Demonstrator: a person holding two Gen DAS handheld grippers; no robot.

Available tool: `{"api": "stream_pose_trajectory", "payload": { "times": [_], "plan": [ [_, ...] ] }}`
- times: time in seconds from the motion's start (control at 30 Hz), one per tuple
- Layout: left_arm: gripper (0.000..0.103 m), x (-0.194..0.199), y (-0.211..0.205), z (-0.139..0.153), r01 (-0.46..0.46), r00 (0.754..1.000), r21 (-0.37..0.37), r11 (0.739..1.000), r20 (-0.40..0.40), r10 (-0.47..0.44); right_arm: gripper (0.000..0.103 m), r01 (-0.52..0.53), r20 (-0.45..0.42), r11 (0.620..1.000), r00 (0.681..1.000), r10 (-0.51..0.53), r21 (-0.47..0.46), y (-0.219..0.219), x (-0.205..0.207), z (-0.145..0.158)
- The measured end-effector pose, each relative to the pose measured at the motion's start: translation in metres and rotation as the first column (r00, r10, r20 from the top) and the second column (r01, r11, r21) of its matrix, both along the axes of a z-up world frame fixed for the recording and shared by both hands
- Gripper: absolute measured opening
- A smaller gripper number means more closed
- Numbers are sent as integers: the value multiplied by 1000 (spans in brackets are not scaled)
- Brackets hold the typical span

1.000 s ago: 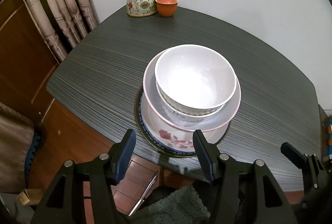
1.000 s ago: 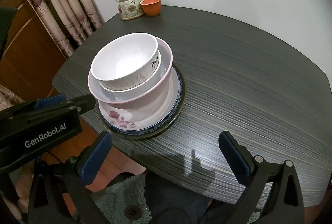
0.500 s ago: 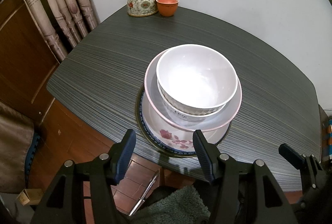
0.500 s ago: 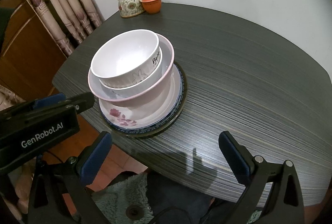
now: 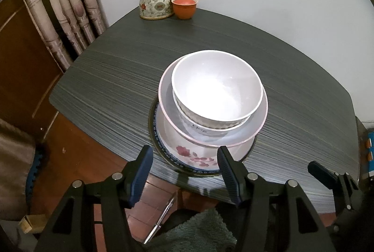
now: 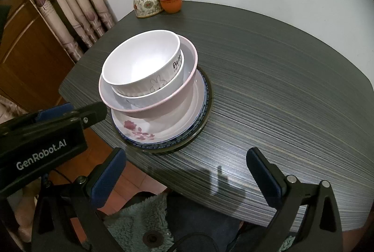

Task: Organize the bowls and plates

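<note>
Two white bowls (image 6: 142, 65) are nested in a pink-rimmed bowl (image 6: 163, 107), all stacked on flowered plates (image 6: 163, 133) near the desk (image 6: 280, 79) front edge. Both the left hand-held gripper (image 5: 184, 172) and right hand-held gripper (image 6: 184, 172) are held released, nothing gripped.

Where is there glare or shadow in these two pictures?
Left wrist view: the top bowl is washed out white inside. Right wrist view: a finger-shaped shadow falls on the table near its front edge; fisheye bends the table rim in both.
</note>
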State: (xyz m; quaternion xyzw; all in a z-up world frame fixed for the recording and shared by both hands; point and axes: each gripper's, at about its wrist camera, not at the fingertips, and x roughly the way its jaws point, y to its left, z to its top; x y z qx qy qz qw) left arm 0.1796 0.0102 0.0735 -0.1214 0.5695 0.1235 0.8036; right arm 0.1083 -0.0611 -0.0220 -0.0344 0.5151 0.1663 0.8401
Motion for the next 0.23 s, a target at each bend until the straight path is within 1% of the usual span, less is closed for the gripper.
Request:
{"api": "stream_pose_trajectory", "payload": {
  "times": [0.23],
  "plan": [
    [58,-1,2,-2,5,1000,-10,1000,-7,-5,101,-4,-2,1000,1000,4,-2,2,-1,-2]
  ]
}}
